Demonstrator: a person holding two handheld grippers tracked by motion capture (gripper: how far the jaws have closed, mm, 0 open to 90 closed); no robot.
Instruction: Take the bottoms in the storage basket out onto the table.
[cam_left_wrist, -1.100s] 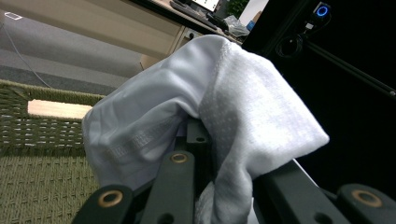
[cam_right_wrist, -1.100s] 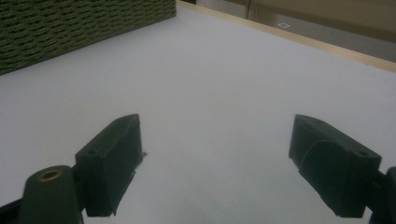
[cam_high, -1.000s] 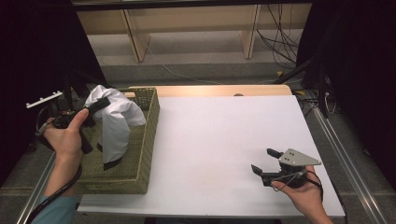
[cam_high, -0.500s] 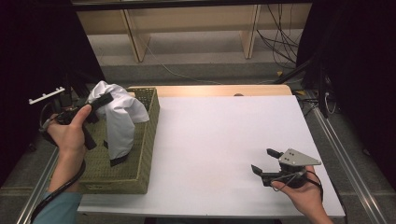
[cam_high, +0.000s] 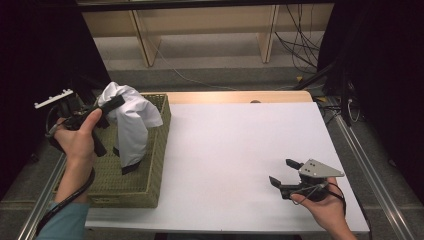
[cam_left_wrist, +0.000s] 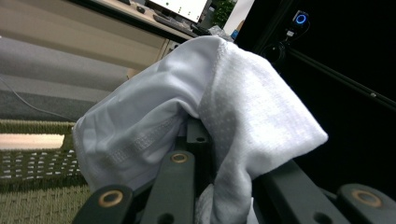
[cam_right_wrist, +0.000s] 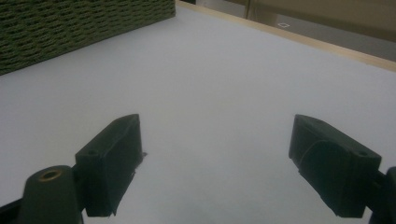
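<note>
high view: the left gripper (cam_high: 111, 106) is clamped on a white cloth (cam_high: 131, 122) and holds it up above the green basket (cam_high: 155, 165), which sits on the left edge of the white table (cam_high: 240, 150). the cloth hangs in a bunch from the jaws, and its lower end, with a dark edge, reaches down inside the basket, seemingly onto the floor of it. the right gripper (cam_high: 286, 173) waits near the table's front right corner, jaws wide and empty, well apart from the cloth.

left gripper view: the cloth (cam_left_wrist: 224, 116) drapes over the closed jaws and falls on both sides of them; the basket's weave (cam_left_wrist: 32, 163) lies below at the left.

right gripper view: the two jaws stand far apart with bare table (cam_right_wrist: 224, 93) between them, and the basket's side (cam_right_wrist: 70, 23) shows at the top left.

the step in hand looks like lifting the cloth out of the basket. the next move, as i judge it, calls for raising it until the hanging end clears the rim, then carrying it over to the open table, where the right gripper could take a free edge to spread it. the dragging end might catch on the rim.
</note>
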